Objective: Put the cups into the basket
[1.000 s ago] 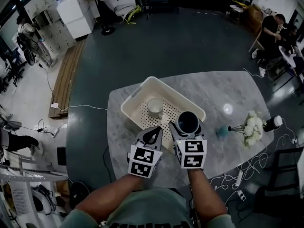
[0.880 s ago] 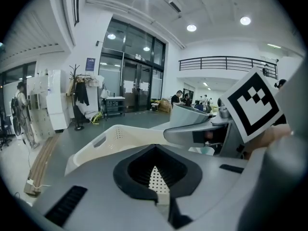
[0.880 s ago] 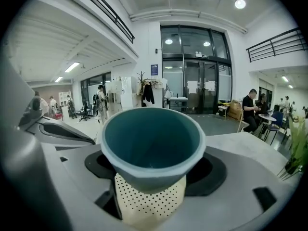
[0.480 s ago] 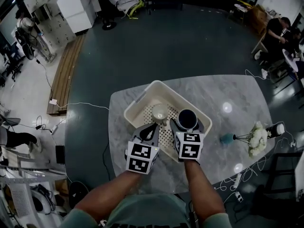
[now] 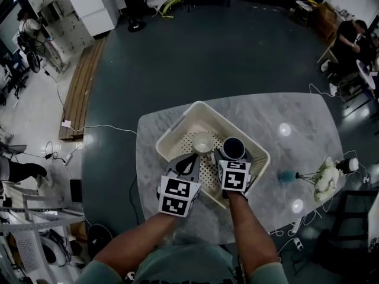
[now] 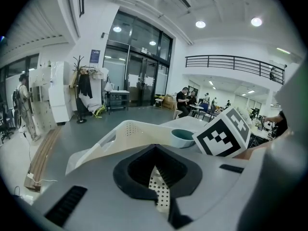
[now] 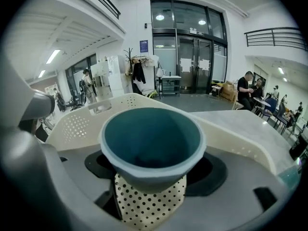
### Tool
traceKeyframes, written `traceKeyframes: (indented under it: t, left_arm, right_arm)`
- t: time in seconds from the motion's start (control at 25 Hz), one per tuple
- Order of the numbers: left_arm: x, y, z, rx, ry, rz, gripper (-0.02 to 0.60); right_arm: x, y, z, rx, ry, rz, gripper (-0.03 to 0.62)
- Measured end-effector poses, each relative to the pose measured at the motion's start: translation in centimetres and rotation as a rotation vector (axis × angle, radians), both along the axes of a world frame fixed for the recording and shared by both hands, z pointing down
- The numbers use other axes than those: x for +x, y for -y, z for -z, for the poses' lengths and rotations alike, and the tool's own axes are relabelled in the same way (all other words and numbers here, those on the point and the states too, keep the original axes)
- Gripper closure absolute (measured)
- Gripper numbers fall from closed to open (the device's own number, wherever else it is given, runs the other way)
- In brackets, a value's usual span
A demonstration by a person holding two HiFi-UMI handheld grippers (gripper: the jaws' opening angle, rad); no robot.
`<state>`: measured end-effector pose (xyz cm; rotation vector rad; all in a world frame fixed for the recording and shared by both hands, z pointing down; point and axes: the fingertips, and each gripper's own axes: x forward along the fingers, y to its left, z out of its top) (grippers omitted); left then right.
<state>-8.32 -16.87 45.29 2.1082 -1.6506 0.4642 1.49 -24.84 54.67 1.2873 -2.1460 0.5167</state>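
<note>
The worktop (image 5: 296, 111) carries the basket (image 5: 179, 125). Inside its near wall, the right gripper (image 5: 234, 158) pinches the teal cup (image 7: 150, 143) upright in its jaws, probably so it lands standing. The left gripper (image 5: 188, 163) hangs alongside, jaws pressed together, empty. 1 white cup (image 5: 203, 142) stands just beside the teal one.

This is a large open-plan office or lab hall. It has tall glass doors (image 7: 188, 61), a railed mezzanine (image 6: 231, 61) and ceiling spotlights (image 6: 200, 24). White cabinets (image 5: 93, 7) and a coat rack (image 6: 85, 86) stand along one side. Cables (image 5: 100, 128) cross the dark floor (image 5: 207, 58). Beyond the marble worktop's (image 5: 296, 114) far right corner, people (image 5: 349, 37) sit at tables.
</note>
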Motion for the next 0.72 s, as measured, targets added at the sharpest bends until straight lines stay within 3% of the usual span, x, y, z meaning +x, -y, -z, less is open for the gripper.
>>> traceKeyframes:
  t: [0.72]
  left_arm:
    - [-0.2, -0.2, -1.0, -0.011, -0.041, -0.021, 0.575]
  right_arm:
    - [0.4, -0.1, -4.8, -0.067, -0.034, -0.023, 0.203]
